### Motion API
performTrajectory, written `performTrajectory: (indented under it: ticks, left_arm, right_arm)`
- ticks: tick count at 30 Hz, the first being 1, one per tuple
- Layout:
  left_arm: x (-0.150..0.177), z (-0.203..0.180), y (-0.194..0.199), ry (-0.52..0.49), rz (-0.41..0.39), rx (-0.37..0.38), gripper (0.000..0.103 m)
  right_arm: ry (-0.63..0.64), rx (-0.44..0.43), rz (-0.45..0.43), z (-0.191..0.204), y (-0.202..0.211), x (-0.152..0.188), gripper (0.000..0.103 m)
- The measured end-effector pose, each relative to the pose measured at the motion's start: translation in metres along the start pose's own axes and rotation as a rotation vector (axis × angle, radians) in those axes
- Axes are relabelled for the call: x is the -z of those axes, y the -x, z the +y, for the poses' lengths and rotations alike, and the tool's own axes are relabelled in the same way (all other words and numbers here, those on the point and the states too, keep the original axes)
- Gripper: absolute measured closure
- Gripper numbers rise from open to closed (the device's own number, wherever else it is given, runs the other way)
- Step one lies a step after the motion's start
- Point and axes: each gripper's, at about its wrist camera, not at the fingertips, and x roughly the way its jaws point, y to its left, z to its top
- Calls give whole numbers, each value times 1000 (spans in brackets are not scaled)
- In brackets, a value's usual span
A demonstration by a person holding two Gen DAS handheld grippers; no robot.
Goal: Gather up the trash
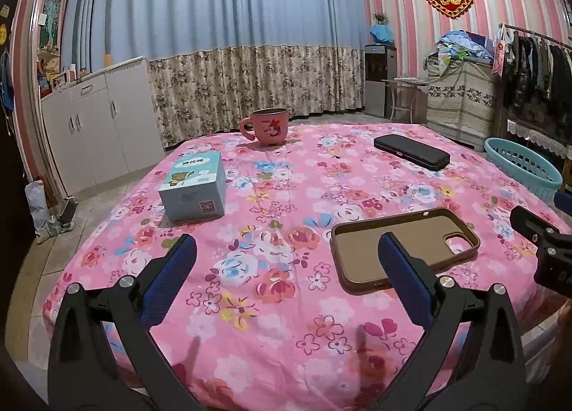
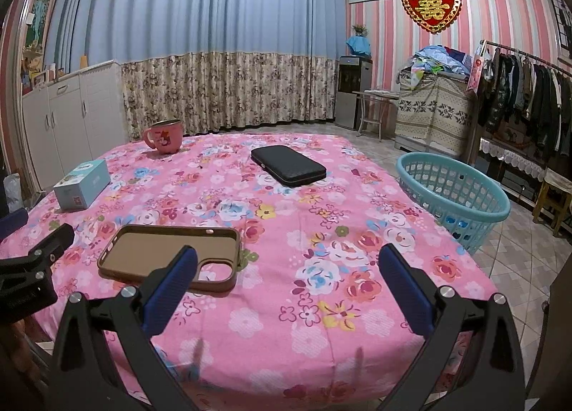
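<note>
Wide-apart left gripper (image 1: 286,260) above floral tablecloth (image 1: 286,321), phone case (image 1: 404,246) just beyond right jaw.

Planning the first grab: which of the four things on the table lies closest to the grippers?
The brown phone case, lying open side up at the near edge; box, mug and black case sit farther back.

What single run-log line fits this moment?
left gripper: open | right gripper: open | holding: nothing | phone case: on table | basket: on floor

Counter (image 2: 286,332) draped in pink floral cloth, pink mug (image 2: 165,137) at far left corner, light blue box (image 2: 82,184) near left edge, black case (image 2: 288,165) toward far edge, brown phone case (image 2: 161,253) near front-left, lying open side up
</note>
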Motion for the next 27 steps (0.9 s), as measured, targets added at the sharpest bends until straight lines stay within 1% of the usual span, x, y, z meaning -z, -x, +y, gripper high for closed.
performTrajectory:
  ticks: [27]
  left_arm:
    - [2,0,1,-1,-9,-17,5]
  right_arm:
    - [-1,-4,-8,-2,1,-2,4]
